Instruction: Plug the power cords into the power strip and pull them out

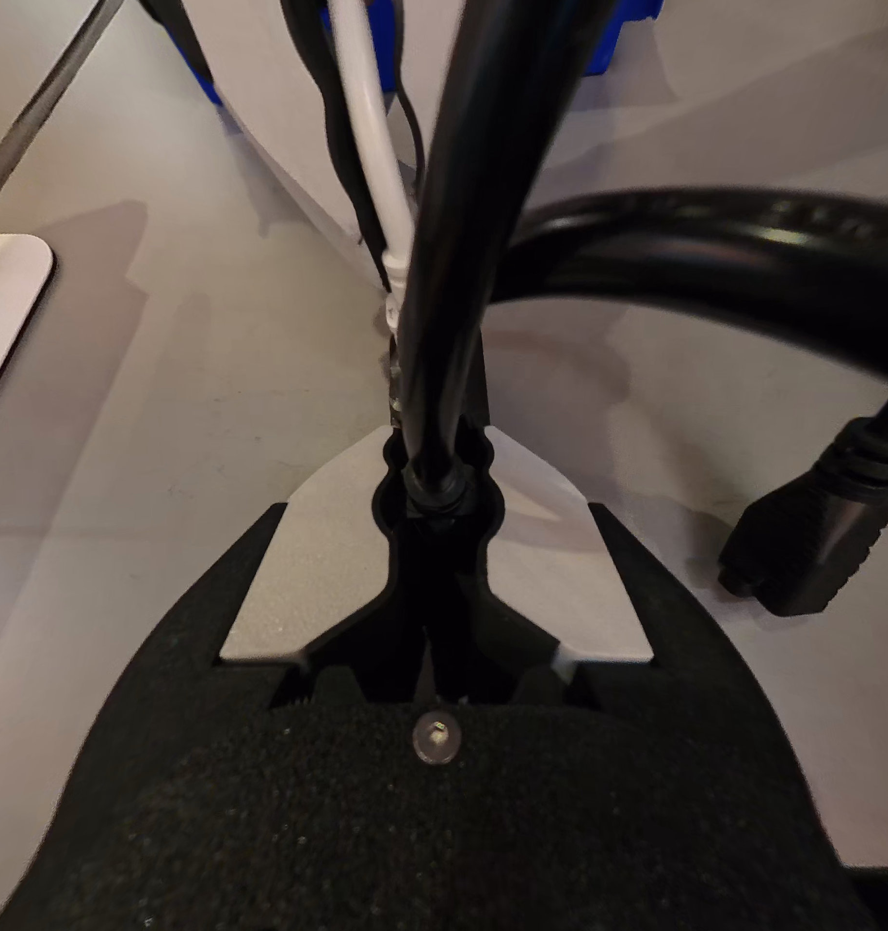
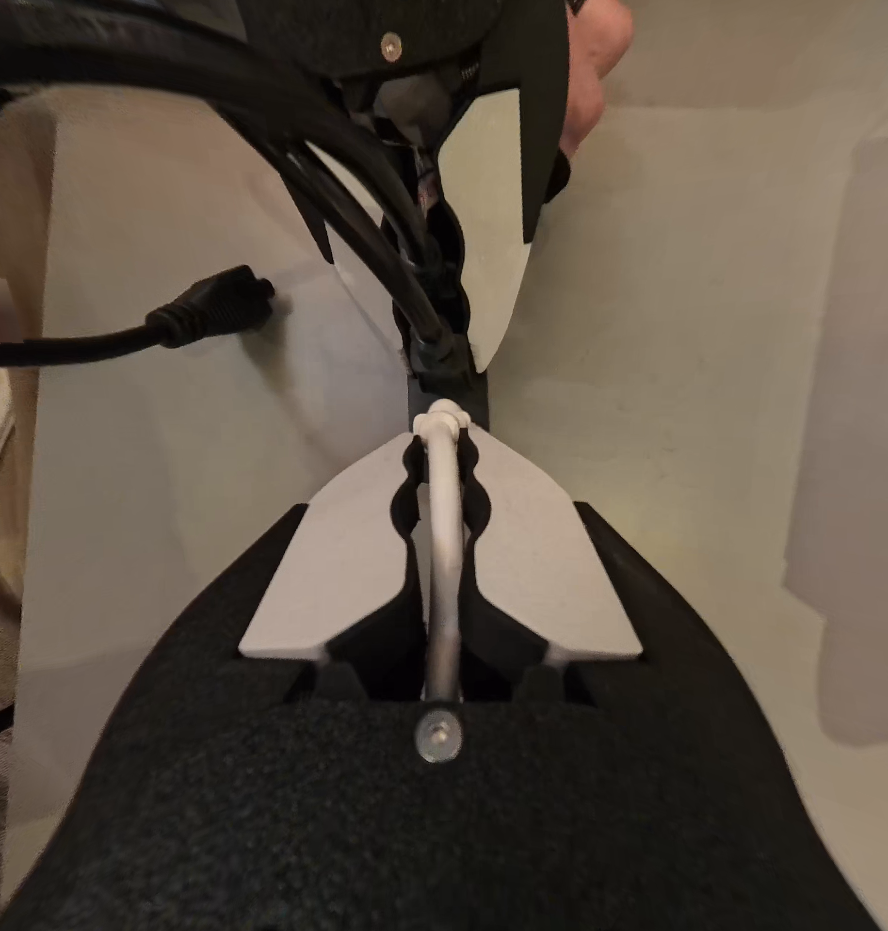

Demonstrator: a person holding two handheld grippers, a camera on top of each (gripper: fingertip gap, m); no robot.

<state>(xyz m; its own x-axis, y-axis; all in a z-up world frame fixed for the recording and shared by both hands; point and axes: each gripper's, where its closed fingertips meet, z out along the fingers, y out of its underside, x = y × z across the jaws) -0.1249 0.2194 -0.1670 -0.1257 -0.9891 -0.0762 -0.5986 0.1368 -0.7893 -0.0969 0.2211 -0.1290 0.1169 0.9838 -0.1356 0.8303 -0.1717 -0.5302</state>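
Observation:
My left gripper [image 1: 439,446] is shut on the strain relief of a black power cord [image 1: 462,226], which rises up out of view. My right gripper [image 2: 444,441] is shut on a white power cord [image 2: 444,529] just behind its white plug [image 2: 441,415]. The two grippers face each other tip to tip over a dark narrow power strip [image 2: 478,403], mostly hidden under them. The left gripper [image 2: 434,347] with the black plug shows in the right wrist view. The white cord [image 1: 376,151] shows in the left wrist view.
A loose black cord connector [image 1: 809,544] lies on the pale table [image 1: 179,403] to the side; it also shows in the right wrist view [image 2: 215,307]. A blue bin [image 1: 618,45] stands behind. A flat white object [image 1: 8,302] lies at the left. A person's hand [image 2: 593,75] holds the left gripper. Tip to tip, the grippers are about 5 centimeters apart.

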